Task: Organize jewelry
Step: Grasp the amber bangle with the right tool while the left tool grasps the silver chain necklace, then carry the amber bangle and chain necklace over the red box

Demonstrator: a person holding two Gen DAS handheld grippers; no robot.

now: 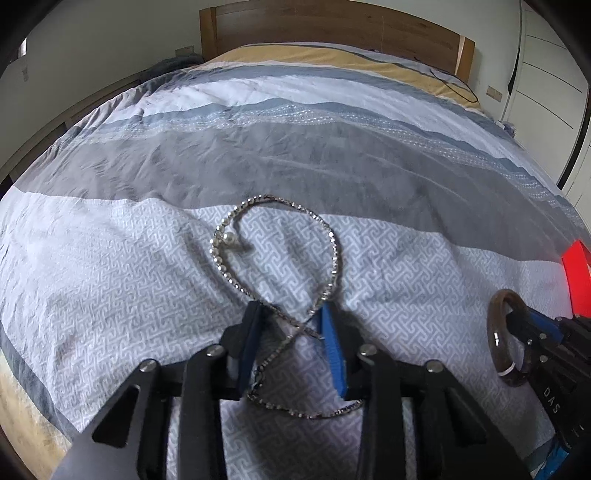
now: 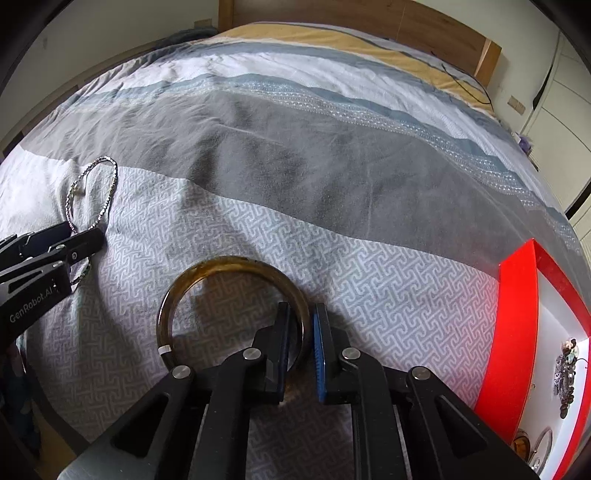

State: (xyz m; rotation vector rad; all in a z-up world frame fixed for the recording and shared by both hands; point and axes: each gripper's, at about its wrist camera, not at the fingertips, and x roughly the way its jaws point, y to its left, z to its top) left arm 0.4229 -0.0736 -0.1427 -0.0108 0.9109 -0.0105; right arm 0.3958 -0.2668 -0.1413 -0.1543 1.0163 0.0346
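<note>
A silver chain necklace point(image 1: 334, 251) with a small pearl lies looped on the patterned bedcover point(image 1: 110, 295). Its strands cross between the fingers of my left gripper point(image 1: 291, 306), which touch the chain on both sides, so the gripper is shut on it. In the right wrist view the necklace point(image 2: 110, 184) and left gripper point(image 2: 75, 230) sit at the far left. A dark brown bangle point(image 2: 221, 264) lies flat on the cover. My right gripper point(image 2: 301, 308) is shut on its right rim, one finger inside the ring and one outside. The left wrist view shows the bangle point(image 1: 493, 332) and right gripper point(image 1: 517, 314) at the right edge.
An open red box point(image 2: 517, 314) with a white inside stands at the right and holds several jewelry pieces point(image 2: 565, 373). Its corner point(image 1: 578, 273) shows in the left wrist view. A wooden headboard point(image 1: 332, 29) and a black cable point(image 2: 465, 85) lie at the far end of the bed.
</note>
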